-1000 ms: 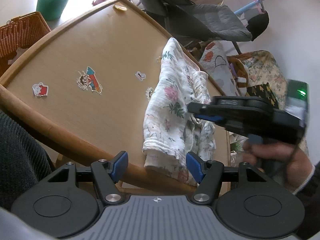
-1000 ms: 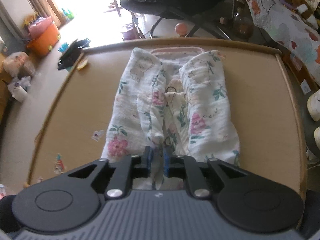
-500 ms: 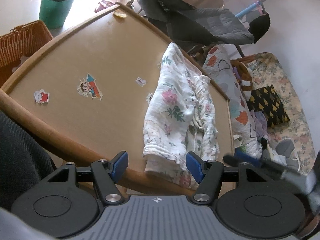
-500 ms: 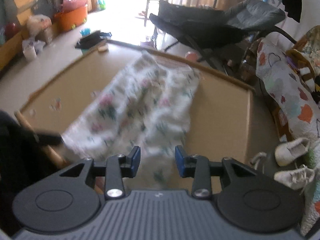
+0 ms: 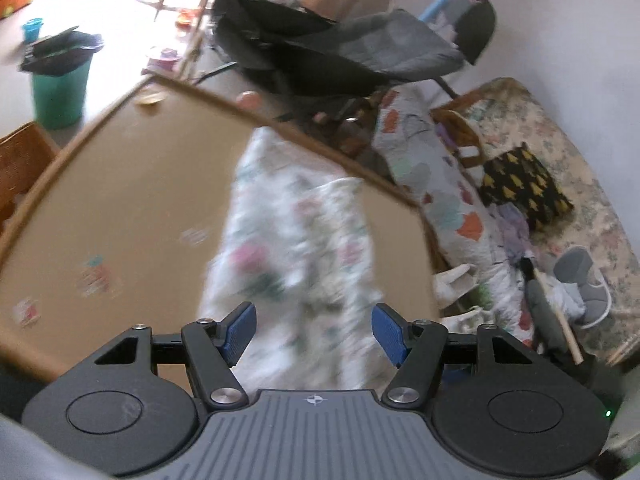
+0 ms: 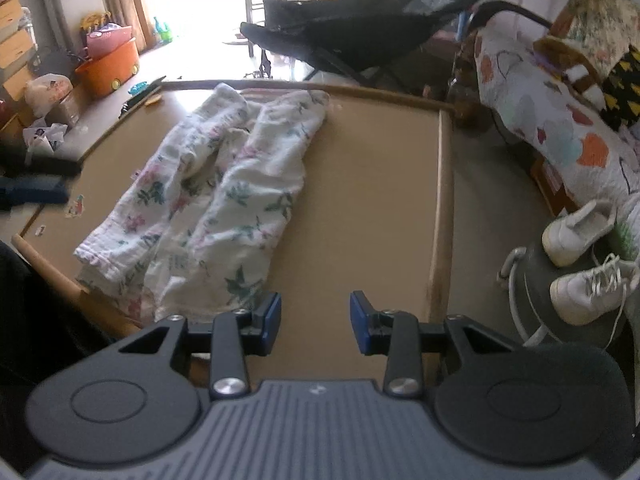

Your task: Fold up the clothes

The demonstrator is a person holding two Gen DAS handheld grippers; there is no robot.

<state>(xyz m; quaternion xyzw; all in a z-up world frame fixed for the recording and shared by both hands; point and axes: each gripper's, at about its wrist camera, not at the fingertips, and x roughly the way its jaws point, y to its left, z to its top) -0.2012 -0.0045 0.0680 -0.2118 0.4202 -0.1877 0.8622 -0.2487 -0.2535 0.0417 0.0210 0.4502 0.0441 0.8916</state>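
Tabletop (image 6: 360,200) lies bare between floral garment (image 6: 224,200) and raised rim (image 6: 442,200).

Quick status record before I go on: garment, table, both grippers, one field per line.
garment: white floral muslin garment lying flat, sides folded toward the middle, its near hem at the table's near edge
surface: tan wooden table with a raised rim; cartoon stickers beside the garment
left gripper: open, nothing between the jaws, above the garment's near end; view blurred
right gripper: open, holding nothing, over bare table beside the garment
beside the table: white sneakers
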